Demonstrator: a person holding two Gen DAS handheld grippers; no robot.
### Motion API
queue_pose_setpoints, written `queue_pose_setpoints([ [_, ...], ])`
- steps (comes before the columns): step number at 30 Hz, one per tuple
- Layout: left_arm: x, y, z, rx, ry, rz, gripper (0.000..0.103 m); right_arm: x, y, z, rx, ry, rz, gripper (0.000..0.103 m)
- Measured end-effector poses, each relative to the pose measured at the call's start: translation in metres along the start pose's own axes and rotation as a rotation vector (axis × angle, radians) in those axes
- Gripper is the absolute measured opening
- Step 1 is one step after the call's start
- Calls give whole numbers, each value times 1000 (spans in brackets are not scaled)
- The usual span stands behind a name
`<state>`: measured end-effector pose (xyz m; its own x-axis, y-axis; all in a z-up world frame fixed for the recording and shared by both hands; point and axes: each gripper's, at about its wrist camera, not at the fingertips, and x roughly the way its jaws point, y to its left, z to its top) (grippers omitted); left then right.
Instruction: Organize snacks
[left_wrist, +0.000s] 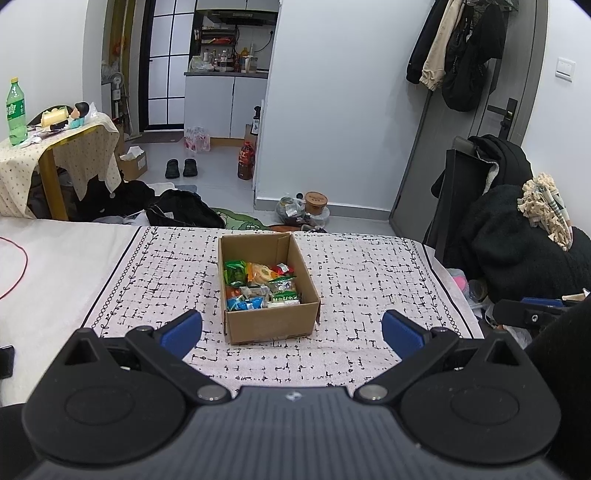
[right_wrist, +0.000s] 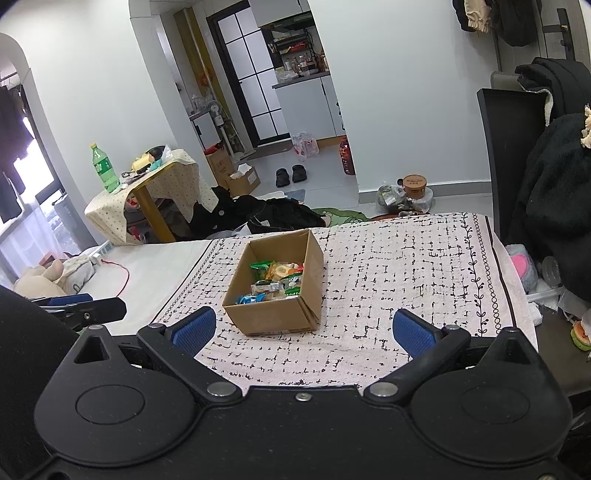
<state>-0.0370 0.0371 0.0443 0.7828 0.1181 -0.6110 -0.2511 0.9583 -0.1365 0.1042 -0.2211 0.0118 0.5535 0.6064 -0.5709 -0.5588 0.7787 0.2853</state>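
A brown cardboard box stands on a white cloth with black marks. Several wrapped snacks in green, orange, blue and red lie inside it. My left gripper is open just in front of the box, blue pads wide apart and nothing between them. My right gripper is open too, a little right of and nearer than the box, holding nothing. Each gripper shows at the edge of the other's view.
The cloth covers a bed; a red cable lies on the bare sheet to the left. A black chair piled with dark clothes stands at the right edge. Beyond the bed are a small draped table with a green bottle, bags and shoes.
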Motion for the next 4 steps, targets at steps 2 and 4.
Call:
queue_pose_setpoints([
  [2,0,0,0,-1,1,-3,103,0,-1,0,4,1,3,103],
  [4,1,-1,1,-3,3,-7,103,0,-1,1,7,1,6,103],
])
